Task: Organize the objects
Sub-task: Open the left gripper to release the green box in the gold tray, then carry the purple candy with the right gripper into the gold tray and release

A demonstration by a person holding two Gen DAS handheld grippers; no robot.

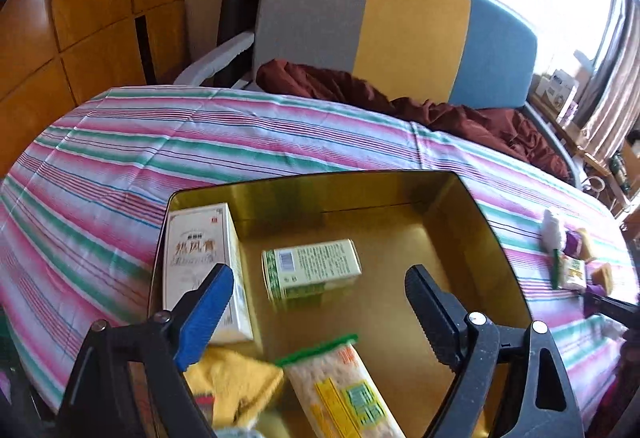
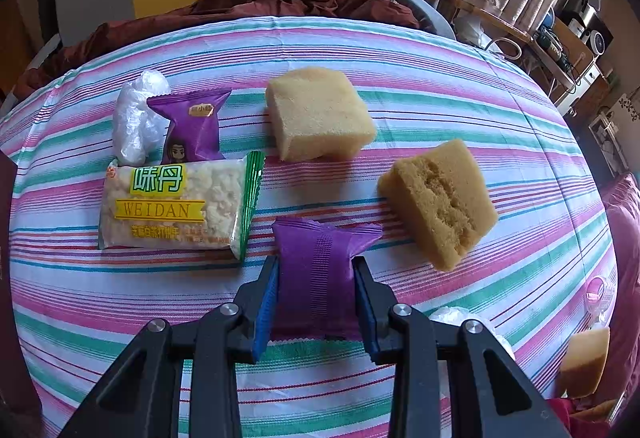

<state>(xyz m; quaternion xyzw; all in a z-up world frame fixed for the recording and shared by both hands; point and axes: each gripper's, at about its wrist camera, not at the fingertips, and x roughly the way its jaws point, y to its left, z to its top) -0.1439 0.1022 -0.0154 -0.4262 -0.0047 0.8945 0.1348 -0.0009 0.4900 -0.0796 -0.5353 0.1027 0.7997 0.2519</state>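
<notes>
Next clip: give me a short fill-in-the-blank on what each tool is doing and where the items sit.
1. The right tool is shut on a ____ packet.
2. The left tool is open above the ____ box.
3. The barcoded green carton lies ____ that box.
4. The cracker pack reads ____.

Missing words: purple; gold; inside; WEIDAN

The clear cracker packet [image 2: 176, 206] on the striped cloth reads "味丹" in green on yellow, with "WEIDAN" on a yellow band beneath; the smaller line below is too fine to read. In the gold tray, the tall white box [image 1: 204, 266] at the left seems to read "热风膏". The green-edged box [image 1: 312, 270] beside it shows a barcode and illegible small print.
</notes>
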